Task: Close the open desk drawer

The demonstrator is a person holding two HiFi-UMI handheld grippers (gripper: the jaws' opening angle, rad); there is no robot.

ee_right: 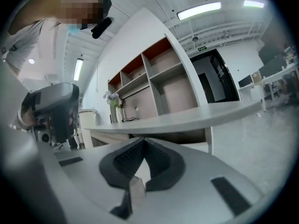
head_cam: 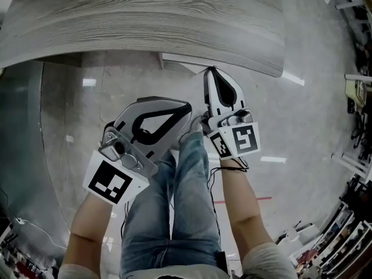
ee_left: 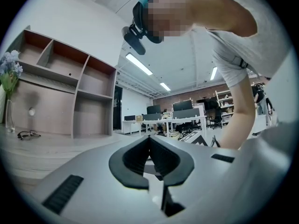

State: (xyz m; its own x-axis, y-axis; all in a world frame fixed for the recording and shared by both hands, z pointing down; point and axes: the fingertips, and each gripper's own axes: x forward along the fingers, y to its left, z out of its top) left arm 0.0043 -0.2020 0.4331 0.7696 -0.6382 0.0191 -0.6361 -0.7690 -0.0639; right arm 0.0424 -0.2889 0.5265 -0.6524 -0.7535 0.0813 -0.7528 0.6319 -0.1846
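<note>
Drawer (ee_right: 201, 146) shows under desk (ee_right: 187, 118) in right gripper view, not left.

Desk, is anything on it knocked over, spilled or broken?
Nothing stands out. The vase of flowers stands upright at the back of the desk, a pair of glasses lies flat beside it, and the shelves behind look straight. No spill or damage shows.

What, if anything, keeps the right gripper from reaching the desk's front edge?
Nothing visible, so likely yes: the right gripper, jaws together and empty, points at the desk edge close ahead, only floor between.
</note>
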